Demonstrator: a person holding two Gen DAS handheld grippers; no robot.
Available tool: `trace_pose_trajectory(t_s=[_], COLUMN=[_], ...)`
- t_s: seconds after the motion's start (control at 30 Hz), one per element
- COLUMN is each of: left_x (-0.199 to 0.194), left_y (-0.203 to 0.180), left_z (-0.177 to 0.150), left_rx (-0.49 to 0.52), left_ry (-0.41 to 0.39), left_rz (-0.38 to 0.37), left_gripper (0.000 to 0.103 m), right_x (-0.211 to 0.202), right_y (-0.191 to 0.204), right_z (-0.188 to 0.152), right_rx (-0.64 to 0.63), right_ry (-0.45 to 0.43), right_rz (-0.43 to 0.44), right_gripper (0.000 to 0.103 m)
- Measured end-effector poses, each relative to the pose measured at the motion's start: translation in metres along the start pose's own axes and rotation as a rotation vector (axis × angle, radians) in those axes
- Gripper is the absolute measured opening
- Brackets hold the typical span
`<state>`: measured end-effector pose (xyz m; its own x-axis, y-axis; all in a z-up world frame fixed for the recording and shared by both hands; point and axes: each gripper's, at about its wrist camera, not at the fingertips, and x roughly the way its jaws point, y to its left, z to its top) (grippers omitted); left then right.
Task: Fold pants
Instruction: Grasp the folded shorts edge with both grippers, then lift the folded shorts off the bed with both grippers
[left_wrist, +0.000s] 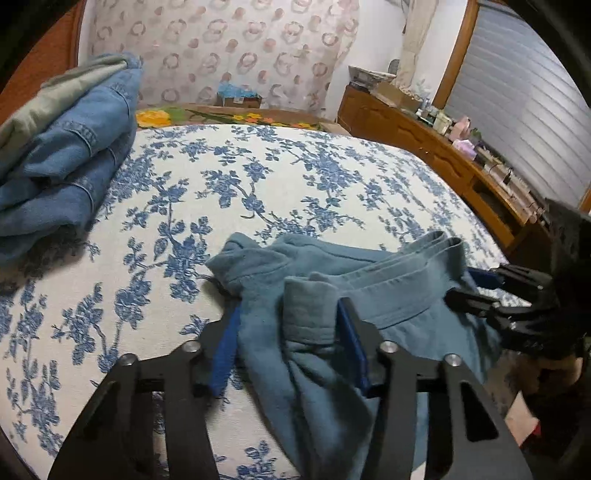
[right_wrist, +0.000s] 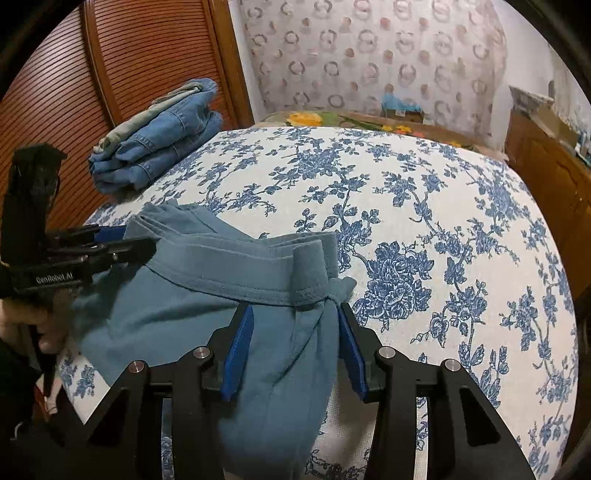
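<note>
The teal pants (right_wrist: 207, 295) lie bunched at the near edge of the flowered bedspread (right_wrist: 424, 206), waistband toward me. My left claw (left_wrist: 291, 332) and my right claw (right_wrist: 295, 332) each stand half closed around a waistband corner, pads touching the cloth. This looks like the pick-up step. Next I need a firm pinch, then lift and spread them flat, clear of the folded jeans (right_wrist: 159, 144).

A bed (left_wrist: 295, 177) with a white, blue-flowered cover fills the centre of both views. Patterned wallpaper (left_wrist: 221, 48) with pink rings covers the wall at the top. A wooden slatted door (right_wrist: 110, 74) stands at upper left of the right view. A cluttered wooden dresser (left_wrist: 424, 129) and grey window blinds (left_wrist: 517, 92) occupy the upper right of the left view.
</note>
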<state>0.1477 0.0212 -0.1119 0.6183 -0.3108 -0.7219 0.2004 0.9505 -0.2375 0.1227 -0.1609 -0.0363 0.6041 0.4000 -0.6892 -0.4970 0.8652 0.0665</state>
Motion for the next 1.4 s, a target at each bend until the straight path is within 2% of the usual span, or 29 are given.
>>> trace_pose_trajectory(t_s=[0.2,0.23,0.37,0.5,0.6,0.9,1.4], left_x=[-0.005,-0.01,-0.022,-0.034,-0.047,-0.085,-0.118], left_y=[-0.001,-0.002,-0.012,-0.019,-0.028,-0.05,-0.078], left_z=[0.002,0.001,0.002,0.001,-0.001,-0.005,-0.004], left_rx=[-0.028,-0.027,-0.004,0.016,0.039,0.086,0.149], left_ry=[-0.012,-0.035,-0.084,-0.119,-0.151,-0.235,-0.311], left_rz=[-0.04,-0.042,-0.04,-0.034,-0.034,-0.061,-0.087], left_gripper=[0.028,0.025,0.023,0.022,0.022,0.022,0.022], right_x=[0.0,-0.001,-0.004,-0.005,-0.014,-0.07,-0.133], right_y=[0.003,0.002,-0.004,-0.005,-0.004,0.0,0.004], right_z=[-0.002,-0.001,-0.002,-0.003,-0.004,-0.014,-0.039], right_rx=[-0.002,0.003,0.034,0.04,0.041,0.05,0.032], right_ry=[-0.007,-0.009,-0.011,-0.011,-0.04,-0.198,-0.305], right_rz=[-0.007,-0.01,0.018,0.046,0.07,0.092,0.075], right_gripper=[0.046,0.04,0.02,0.012,0.011,0.01,0.01])
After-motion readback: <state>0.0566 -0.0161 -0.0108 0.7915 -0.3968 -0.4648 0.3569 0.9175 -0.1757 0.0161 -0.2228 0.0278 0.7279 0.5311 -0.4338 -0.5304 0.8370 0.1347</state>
